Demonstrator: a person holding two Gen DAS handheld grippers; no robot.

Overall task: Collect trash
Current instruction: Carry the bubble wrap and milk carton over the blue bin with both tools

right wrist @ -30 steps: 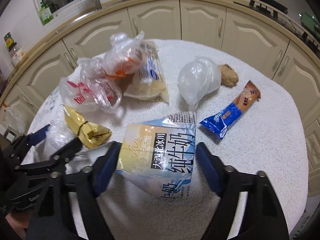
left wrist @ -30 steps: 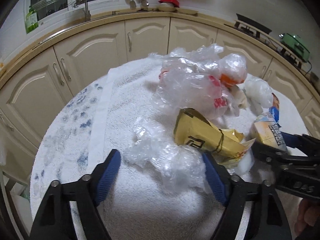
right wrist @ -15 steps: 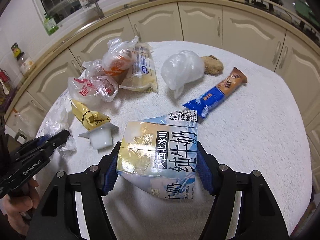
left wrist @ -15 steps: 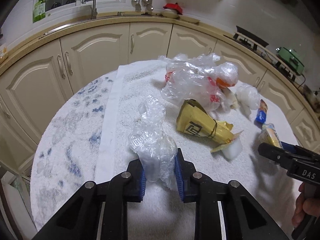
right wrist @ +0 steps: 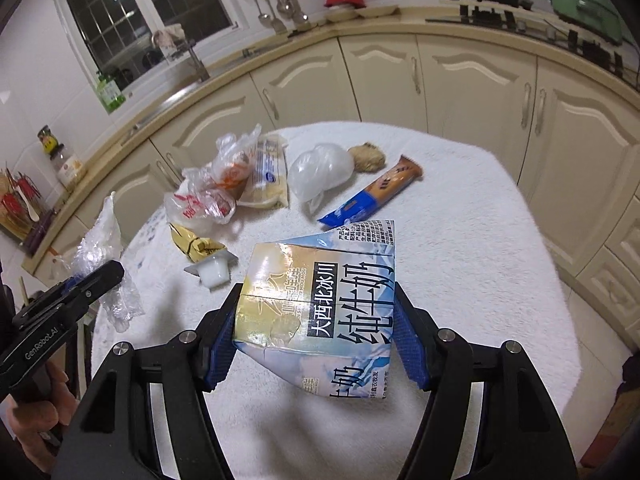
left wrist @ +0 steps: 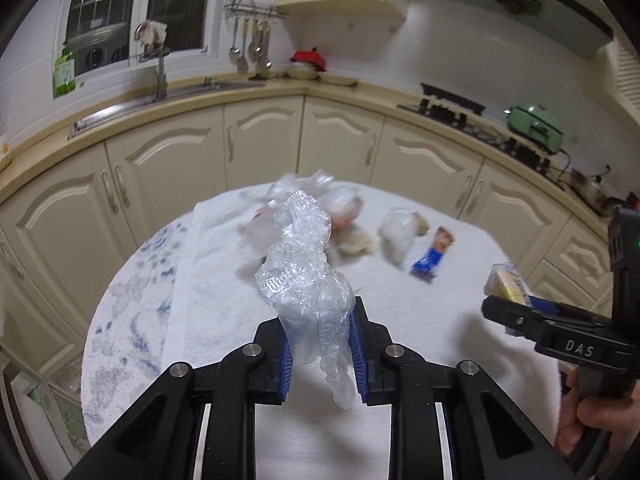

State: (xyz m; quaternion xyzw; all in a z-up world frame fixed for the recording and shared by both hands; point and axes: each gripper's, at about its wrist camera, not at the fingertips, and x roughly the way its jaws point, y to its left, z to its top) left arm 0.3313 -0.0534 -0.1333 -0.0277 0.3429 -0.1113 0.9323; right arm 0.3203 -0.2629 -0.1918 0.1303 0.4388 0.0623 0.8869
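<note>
- left gripper [left wrist: 320, 340] is clamped on crumpled clear plastic [left wrist: 304, 264] at frame centre, its long axis running up away from the fingers.
- right gripper [right wrist: 316, 332] squeezes the milk carton [right wrist: 320, 304] at lower centre.
- remaining wrappers [right wrist: 224, 188] lie upper left of the carton, well apart from both.

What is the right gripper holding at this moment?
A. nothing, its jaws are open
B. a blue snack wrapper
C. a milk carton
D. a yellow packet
C. The right gripper is shut on the milk carton, its blue pads pressed against both sides, while the blue snack wrapper and yellow packet lie on the table.
</note>
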